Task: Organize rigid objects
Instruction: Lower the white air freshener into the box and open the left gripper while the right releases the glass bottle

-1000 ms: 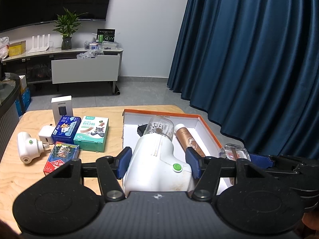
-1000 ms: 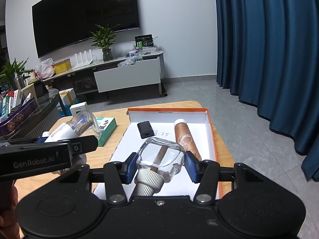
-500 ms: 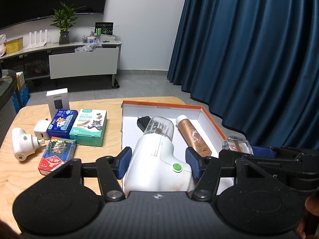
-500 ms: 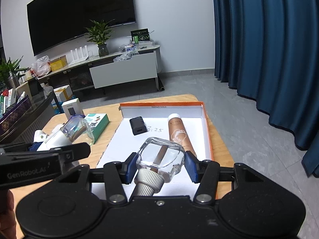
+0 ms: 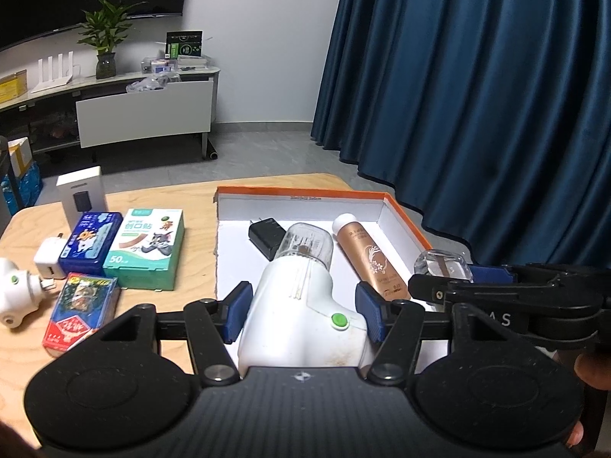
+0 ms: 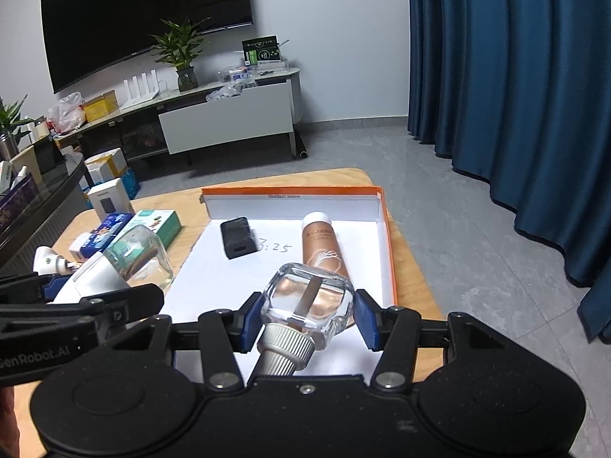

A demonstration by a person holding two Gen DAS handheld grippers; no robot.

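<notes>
Over the near end of the orange-rimmed box lid, both grippers come in loaded; the right gripper has its blue pads clamped on the flanks of a clear glass bottle, ribbed white screw cap toward the camera, squarish thick-walled body pointing out over the white floor of the lid; that one I'd judge heavy for its bulk, stiff, slick on the faces and the likeliest thing here to crack if dropped, so the flat sides where the pads sit now look the right hold, not the cap; the left gripper is clamped on a white handheld appliance with a clear dome, pads pressing its waist just below the green button; hard plastic, probably lightish, but the body flares and curves, so a hold can creep toward the narrow neck; the dome looks the delicate end and wants setting down gently. Already lying in the lid are a black charger and a copper-coloured bottle with a white cap, side by side but apart; free floor remains in front of them. On the wooden table to the left wait small cartons, among them a green plaster box, untouched.
</notes>
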